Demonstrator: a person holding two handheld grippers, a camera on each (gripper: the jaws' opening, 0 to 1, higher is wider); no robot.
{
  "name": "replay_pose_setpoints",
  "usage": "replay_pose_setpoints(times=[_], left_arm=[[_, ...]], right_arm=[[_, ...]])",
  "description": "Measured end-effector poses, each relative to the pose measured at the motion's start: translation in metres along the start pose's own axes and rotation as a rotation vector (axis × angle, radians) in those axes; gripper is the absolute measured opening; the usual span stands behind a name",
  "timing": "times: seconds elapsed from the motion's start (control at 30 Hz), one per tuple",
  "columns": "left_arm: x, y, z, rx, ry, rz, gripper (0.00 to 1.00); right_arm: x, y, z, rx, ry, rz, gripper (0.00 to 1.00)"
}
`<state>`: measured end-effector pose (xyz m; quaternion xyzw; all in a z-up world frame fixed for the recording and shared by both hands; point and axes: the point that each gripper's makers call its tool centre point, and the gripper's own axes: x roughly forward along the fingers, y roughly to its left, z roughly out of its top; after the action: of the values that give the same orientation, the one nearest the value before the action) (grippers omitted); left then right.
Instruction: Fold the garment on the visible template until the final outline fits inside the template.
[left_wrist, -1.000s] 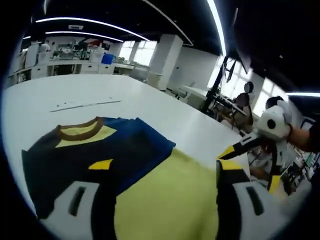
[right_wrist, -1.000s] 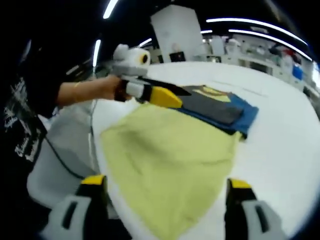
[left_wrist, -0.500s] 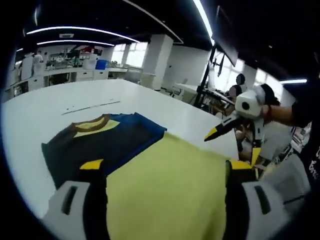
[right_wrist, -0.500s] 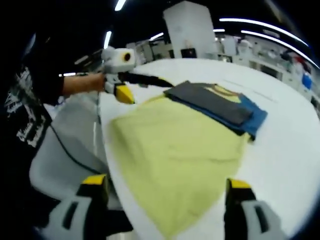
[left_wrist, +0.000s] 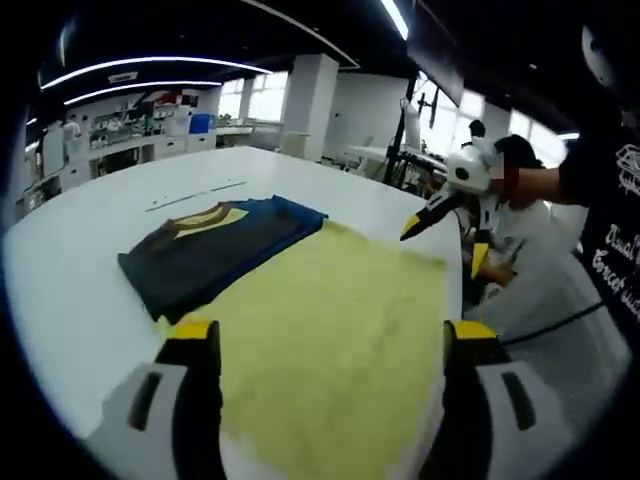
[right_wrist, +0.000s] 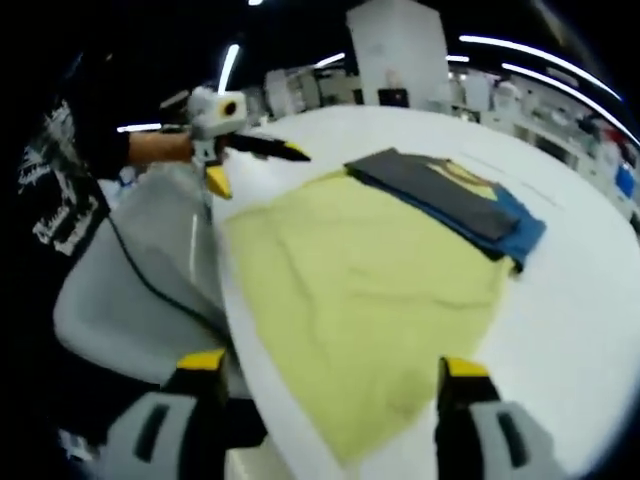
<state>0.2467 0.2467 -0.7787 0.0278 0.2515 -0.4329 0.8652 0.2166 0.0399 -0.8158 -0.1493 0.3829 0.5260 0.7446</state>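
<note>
Pulling back over the last second, both hand-held grippers — left (left_wrist: 330, 345), right (right_wrist: 335, 380) — now hang off the garment (left_wrist: 330, 320) with jaws spread and empty, so that fold looks finished. It lies flat on the smooth white counter (left_wrist: 80, 270) — soft matte yellow cloth, navy collar end (left_wrist: 215, 250) doubled over.

Light: bright, from long white ceiling strip lamps (left_wrist: 140, 65) | Shadows: soft | Quality: slightly blurred, strong fisheye bending at edges, mild window glare.
</note>
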Motion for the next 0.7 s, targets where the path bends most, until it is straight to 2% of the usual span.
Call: replay_pose_setpoints(times=[0.1,0.23,0.37,0.47,0.57,0.7], left_arm=[[-0.008,-0.003,-0.012,-0.008,0.016,-0.006,0.8],[-0.017,-0.008,-0.032,-0.007,0.073,-0.014,0.73],[-0.022,-0.013,-0.043,-0.021,0.092,-0.026,0.68],[-0.025,-0.017,-0.057,0.022,0.141,-0.033,0.64],[-0.025,-0.021,-0.069,0.03,0.173,-0.041,0.59],[-0.027,-0.022,-0.078,0.054,0.204,-0.039,0.52]], right_arm=[[0.001,0.002,-0.003,-0.011,0.013,0.004,0.8],[0.002,0.005,-0.011,-0.038,0.042,0.006,0.75],[0.002,0.003,-0.018,-0.057,0.064,-0.005,0.7],[0.001,0.001,-0.024,-0.089,0.087,-0.021,0.64],[0.0,-0.001,-0.029,-0.104,0.104,-0.026,0.6],[0.0,-0.003,-0.033,-0.12,0.119,-0.035,0.55]])
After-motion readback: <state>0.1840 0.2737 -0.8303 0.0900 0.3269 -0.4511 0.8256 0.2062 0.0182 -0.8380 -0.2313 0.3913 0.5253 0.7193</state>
